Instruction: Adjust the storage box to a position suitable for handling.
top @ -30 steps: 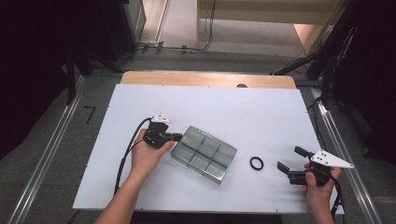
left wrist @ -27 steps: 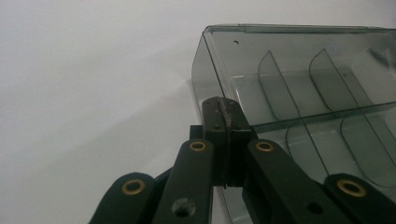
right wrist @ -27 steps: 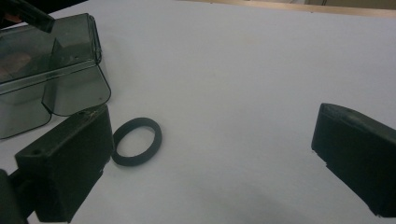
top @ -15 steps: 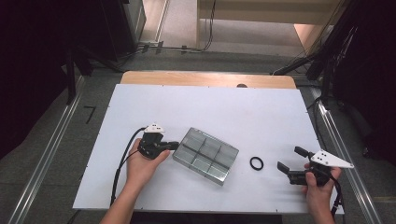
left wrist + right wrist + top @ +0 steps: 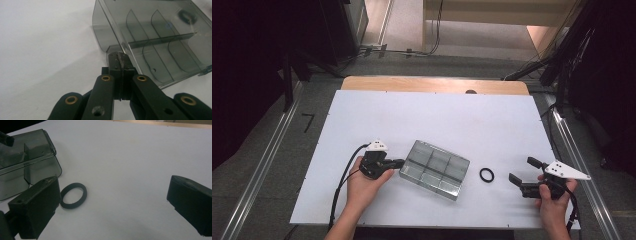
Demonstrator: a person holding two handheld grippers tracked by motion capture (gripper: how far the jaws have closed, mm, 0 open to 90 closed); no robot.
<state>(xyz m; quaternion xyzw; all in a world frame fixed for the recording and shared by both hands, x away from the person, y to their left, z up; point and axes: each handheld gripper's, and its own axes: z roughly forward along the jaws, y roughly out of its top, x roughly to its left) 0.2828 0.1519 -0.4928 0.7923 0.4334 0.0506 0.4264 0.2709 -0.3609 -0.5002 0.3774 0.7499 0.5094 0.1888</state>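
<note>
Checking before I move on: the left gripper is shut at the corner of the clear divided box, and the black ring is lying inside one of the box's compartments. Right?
Not quite. The left gripper is shut at the corner of the clear divided box, but the black ring lies on the white table beside the box, between it and the right gripper. The high view shows this.
</note>
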